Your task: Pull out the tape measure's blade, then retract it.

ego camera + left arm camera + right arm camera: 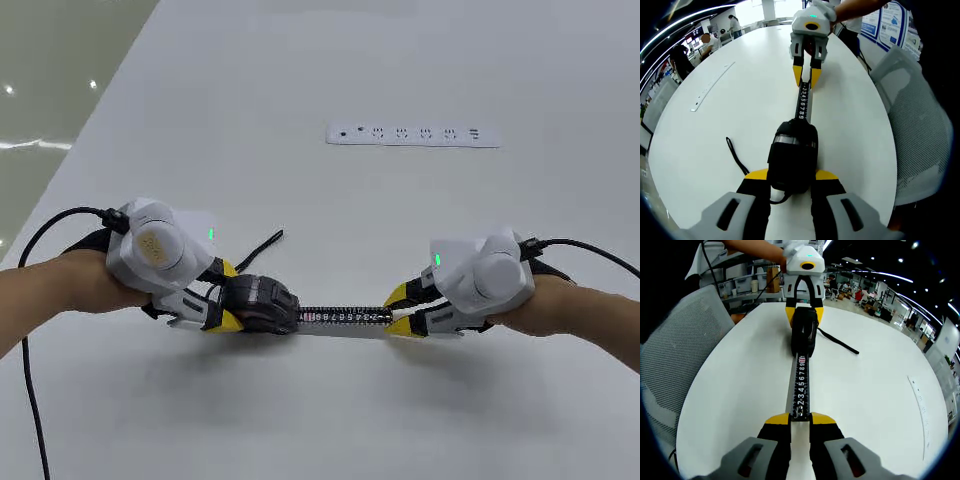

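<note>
A black tape measure case (261,304) rests on the white table, and my left gripper (227,295) is shut on it; in the left gripper view the case (793,155) sits between the yellow-tipped jaws. A short length of the numbered blade (345,317) runs out to the right. My right gripper (398,310) is shut on the blade's end, the blade (801,387) leading away from its jaws to the case (804,331). A black wrist strap (258,247) trails behind the case.
A white power strip (413,135) lies flat at the far side of the table (330,60). Black cables (30,390) trail from both grippers. A mesh chair (917,130) stands beside the table's edge.
</note>
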The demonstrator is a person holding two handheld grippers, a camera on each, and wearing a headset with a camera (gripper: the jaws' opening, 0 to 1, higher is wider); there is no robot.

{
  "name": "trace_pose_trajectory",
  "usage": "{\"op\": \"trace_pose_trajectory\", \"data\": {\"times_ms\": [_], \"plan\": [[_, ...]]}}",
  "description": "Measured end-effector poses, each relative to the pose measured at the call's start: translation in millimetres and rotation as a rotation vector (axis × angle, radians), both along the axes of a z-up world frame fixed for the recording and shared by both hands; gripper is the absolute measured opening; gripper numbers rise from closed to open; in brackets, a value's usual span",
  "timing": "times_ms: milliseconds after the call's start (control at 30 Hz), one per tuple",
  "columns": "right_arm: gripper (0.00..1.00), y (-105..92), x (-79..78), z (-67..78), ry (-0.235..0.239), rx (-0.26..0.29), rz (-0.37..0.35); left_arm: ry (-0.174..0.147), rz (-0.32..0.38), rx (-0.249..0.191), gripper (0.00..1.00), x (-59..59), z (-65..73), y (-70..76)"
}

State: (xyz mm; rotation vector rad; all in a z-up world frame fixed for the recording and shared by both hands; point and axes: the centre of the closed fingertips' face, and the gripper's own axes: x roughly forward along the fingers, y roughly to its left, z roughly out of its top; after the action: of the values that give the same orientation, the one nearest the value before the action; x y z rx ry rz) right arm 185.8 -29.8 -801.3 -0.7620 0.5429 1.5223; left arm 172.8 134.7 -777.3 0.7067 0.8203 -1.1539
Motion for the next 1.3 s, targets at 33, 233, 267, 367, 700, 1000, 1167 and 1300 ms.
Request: {"op": "trace_pose_trajectory", "data": {"times_ms": [33,233,267,367,700,1000,1167,1300], "plan": [[0.12,-0.5,0.3,-0.5,0.0,-0.001,0.0,0.0,0.0,0.0,0.26,0.1,-0.1,0.0],[0.12,-3.3,-0.7,0.8,0.0,-0.003,-0.002,-0.001,-0.001,0.001,0.26,0.0,0.3,-0.4],[0.12,-3.5,0.1,-0.5,0.0,-0.003,-0.003,-0.001,0.0,0.001,0.26,-0.1,0.3,-0.5],[0.12,-4.3,-1.2,1.4,0.0,-0.005,-0.002,0.0,-0.001,0.001,0.26,0.4,-0.2,-0.1],[0.12,-7.7,-2.5,2.6,0.0,-0.008,-0.002,-0.001,-0.002,0.003,0.26,0.3,0.3,-0.4],[0.12,-11.6,-1.5,1.0,-0.001,-0.009,-0.002,0.0,-0.002,0.005,0.26,-0.5,0.2,-1.1],[0.12,-12.9,-2.6,1.2,0.001,-0.01,-0.002,0.0,-0.001,0.006,0.26,-0.5,-1.4,-0.3],[0.12,-14.1,-2.8,2.4,-0.001,-0.011,-0.002,0.0,-0.002,0.007,0.26,2.9,-3.3,2.0]]}}
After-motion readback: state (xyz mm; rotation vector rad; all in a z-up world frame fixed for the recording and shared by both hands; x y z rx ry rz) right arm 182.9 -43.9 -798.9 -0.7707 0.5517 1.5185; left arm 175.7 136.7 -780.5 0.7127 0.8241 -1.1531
